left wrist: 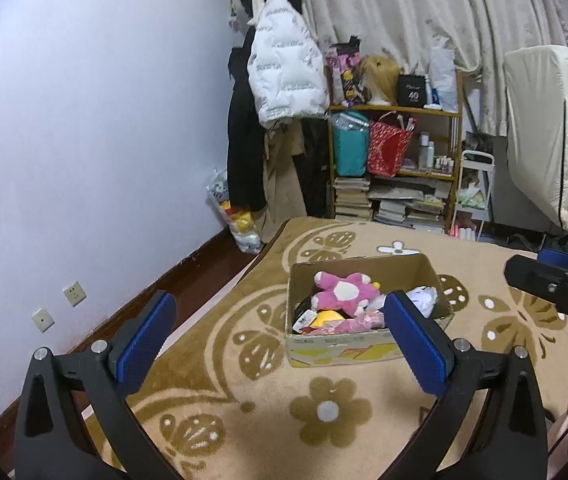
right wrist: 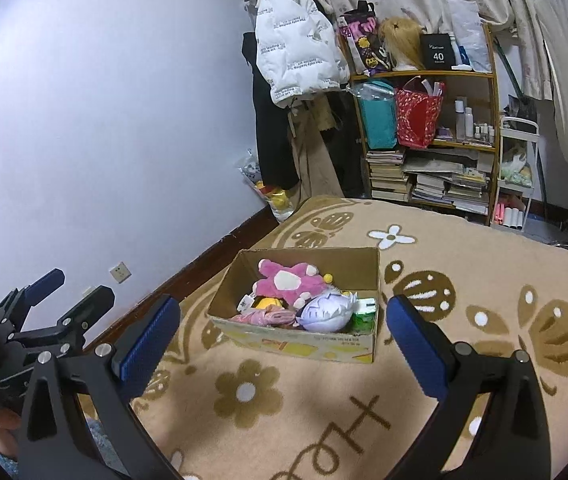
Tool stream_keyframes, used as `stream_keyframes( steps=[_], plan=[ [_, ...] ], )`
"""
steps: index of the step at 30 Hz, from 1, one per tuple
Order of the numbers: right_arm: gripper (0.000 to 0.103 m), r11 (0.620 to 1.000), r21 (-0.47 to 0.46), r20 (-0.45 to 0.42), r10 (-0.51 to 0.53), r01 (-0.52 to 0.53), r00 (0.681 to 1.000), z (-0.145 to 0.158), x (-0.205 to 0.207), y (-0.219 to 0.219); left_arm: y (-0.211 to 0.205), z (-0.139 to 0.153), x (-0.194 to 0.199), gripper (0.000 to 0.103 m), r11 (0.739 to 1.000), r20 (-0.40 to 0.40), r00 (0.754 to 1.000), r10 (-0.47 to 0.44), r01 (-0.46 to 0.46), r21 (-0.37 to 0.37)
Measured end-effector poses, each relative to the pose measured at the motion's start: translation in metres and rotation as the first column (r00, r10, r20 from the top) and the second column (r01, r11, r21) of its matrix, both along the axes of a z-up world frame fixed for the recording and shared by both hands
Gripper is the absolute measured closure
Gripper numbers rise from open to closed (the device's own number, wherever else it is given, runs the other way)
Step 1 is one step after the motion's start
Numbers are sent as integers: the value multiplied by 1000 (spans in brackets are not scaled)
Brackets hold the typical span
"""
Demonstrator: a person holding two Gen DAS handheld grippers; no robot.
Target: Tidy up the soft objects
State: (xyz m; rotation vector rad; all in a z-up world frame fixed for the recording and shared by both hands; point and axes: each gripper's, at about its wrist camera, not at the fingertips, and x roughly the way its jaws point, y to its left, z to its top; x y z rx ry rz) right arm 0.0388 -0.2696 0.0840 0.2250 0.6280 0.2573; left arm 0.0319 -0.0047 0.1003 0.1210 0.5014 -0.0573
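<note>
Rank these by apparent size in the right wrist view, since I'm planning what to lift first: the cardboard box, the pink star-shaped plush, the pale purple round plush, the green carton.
1. Cardboard box, clearly largest.
2. Pink star-shaped plush and pale purple round plush: look alike, both partly buried, so no ranking.
3. Green carton, smallest as visible.

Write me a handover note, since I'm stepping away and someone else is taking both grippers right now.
Left gripper: open, empty, held above the rug short of the box.
Right gripper: open, empty, likewise facing the box.
Cardboard box sits on the patterned rug, top open. Inside: pink plush, lavender plush, a yellow toy, a green item and pink fabric.
Done: soft things are already in the box; none lies loose on the rug in view.
Left: cannot tell whether more items remain out of view.
</note>
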Motion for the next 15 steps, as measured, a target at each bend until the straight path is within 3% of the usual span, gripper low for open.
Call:
stream_keyframes(
  steps=[5,15],
  plan=[
    [0,1000,-28,38,-3,4,999,-7,-17,3,-4,-9,-14,1,1000,20,1000,3,-3,-7],
    [0,1000,-11,35,-8,8,999,-30,-26,0,1,-49,-16,1,1000,-28,999,28,-28,-7]
  ],
)
